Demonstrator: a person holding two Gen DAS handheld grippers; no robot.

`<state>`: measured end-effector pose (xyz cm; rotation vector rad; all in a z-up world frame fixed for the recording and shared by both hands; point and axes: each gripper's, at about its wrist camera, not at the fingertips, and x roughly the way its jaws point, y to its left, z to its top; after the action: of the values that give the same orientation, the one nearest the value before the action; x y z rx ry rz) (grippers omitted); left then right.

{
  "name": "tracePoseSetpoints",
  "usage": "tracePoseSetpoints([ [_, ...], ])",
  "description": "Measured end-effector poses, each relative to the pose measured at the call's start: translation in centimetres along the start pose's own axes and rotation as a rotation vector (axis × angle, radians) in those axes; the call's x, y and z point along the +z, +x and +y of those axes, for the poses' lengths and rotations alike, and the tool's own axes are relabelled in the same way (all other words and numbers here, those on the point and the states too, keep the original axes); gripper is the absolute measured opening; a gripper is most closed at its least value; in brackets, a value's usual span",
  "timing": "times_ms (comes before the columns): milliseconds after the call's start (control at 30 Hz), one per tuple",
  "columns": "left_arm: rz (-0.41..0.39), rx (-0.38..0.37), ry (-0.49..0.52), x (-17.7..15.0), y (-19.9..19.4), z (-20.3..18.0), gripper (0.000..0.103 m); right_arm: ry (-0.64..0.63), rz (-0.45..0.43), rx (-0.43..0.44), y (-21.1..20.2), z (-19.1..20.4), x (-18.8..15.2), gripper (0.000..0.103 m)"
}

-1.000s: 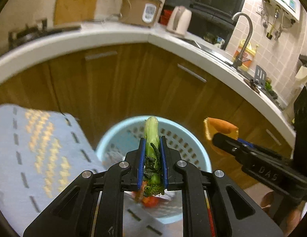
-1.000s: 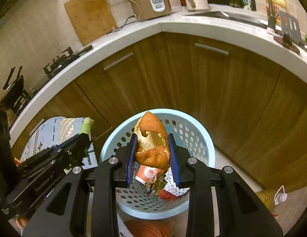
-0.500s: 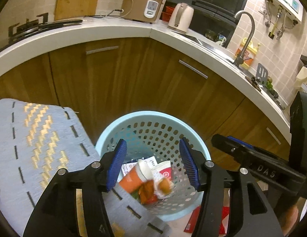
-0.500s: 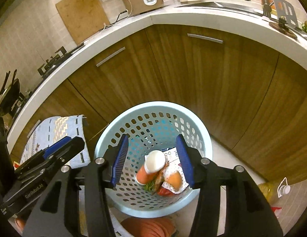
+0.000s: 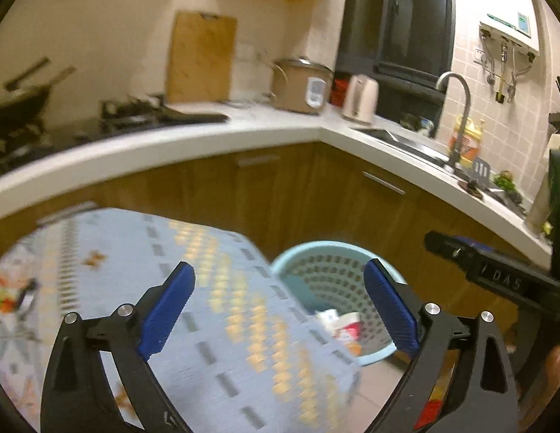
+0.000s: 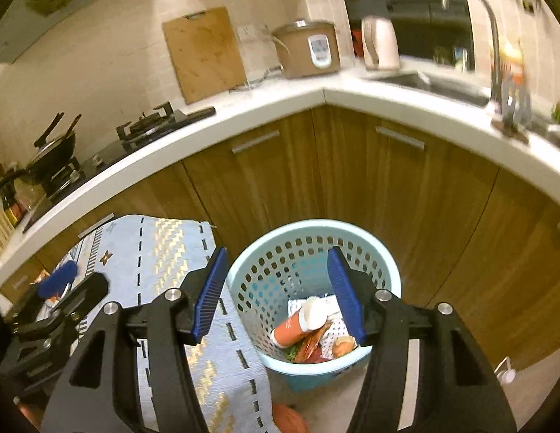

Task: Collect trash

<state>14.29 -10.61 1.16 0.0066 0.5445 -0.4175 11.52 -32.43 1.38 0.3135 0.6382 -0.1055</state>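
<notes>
Left gripper [image 5: 280,306] jaws spread wide, empty; right gripper [image 6: 278,290] likewise

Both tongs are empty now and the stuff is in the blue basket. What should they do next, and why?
Probably swing the left tongs left over the patterned cloth toward the colorful scraps at its far edge. Both tongs are open and empty, the right tongs hang above the basket, and those scraps look uncollected.

Warm, yellowish indoor light fills both views, moderately dim. The left wrist view is smeared by motion blur: the patterned cloth [image 5: 215,288] and stove [image 5: 128,115] are soft. The right wrist view is sharper in the middle, blurring near the faucet [image 6: 489,36]. Fisheye distortion bends the white surface [image 6: 244,122] into an arc, and dark vignetting rings the corners.
</notes>
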Motion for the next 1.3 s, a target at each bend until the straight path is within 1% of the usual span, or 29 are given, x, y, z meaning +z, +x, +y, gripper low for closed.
tracePoseSetpoints([
  [67, -0.033, 0.054, 0.037, -0.8, -1.6, 0.8, 0.094, -0.028, -0.042, -0.008, -1.3, 1.1, -0.4, 0.054],
  [167, -0.073, 0.186, 0.087, -2.1, -2.8, 1.9, 0.095, -0.061, -0.112, -0.023, -3.2, 2.2, -1.0, 0.054],
  [233, -0.102, 0.252, 0.075, -2.8, -3.5, 2.7, 0.095, -0.065, -0.160, -0.020, -4.3, 2.6, -1.5, 0.059],
  [300, -0.119, 0.276, 0.045, -3.2, -4.0, 3.4, 0.095, -0.061, -0.195, -0.023, -5.1, 3.1, -2.0, 0.063],
  [367, -0.125, 0.283, 0.011, -3.6, -4.3, 4.1, 0.095, -0.069, -0.206, -0.033, -5.3, 3.6, -2.5, 0.064],
  [400, -0.128, 0.287, 0.010, -3.7, -4.5, 4.1, 0.095, -0.074, -0.209, -0.038, -5.4, 3.9, -2.7, 0.064],
  [500, -0.162, 0.344, 0.031, -4.1, -4.2, 3.9, 0.095, -0.079, -0.216, -0.047, -5.6, 4.5, -3.3, 0.064],
  [633, -0.186, 0.398, 0.051, -6.0, -3.6, 3.5, 0.095, -0.089, -0.225, -0.069, -5.6, 4.5, -4.6, 0.065],
  [700, -0.155, 0.429, 0.075, -6.5, -2.8, 3.3, 0.096, -0.091, -0.230, -0.095, -5.4, 4.3, -5.5, 0.066],
  [733, -0.135, 0.428, 0.093, -6.4, -2.5, 3.2, 0.096, -0.088, -0.229, -0.101, -5.3, 4.1, -5.8, 0.066],
  [767, -0.135, 0.427, 0.093, -6.4, -2.4, 3.4, 0.096, -0.081, -0.226, -0.105, -5.2, 3.9, -6.2, 0.067],
  [800, -0.129, 0.435, 0.080, -6.5, -2.4, 3.7, 0.096, -0.067, -0.219, -0.107, -5.0, 3.6, -6.5, 0.067],
  [1000, -0.101, 0.401, -0.015, -6.7, -2.9, 5.6, 0.096, -0.024, -0.182, -0.094, -4.3, 2.5, -7.7, 0.067],
  [1100, -0.104, 0.407, -0.017, -6.9, -3.0, 5.6, 0.096, -0.028, -0.172, -0.091, -4.1, 2.8, -7.7, 0.067],
  [1200, -0.115, 0.413, -0.007, -6.9, -3.2, 5.2, 0.096, -0.037, -0.184, -0.085, -4.5, 3.3, -7.7, 0.067],
  [1300, -0.127, 0.419, 0.011, -6.9, -3.4, 4.8, 0.096, -0.056, -0.209, -0.105, -5.1, 3.8, -7.7, 0.067],
])
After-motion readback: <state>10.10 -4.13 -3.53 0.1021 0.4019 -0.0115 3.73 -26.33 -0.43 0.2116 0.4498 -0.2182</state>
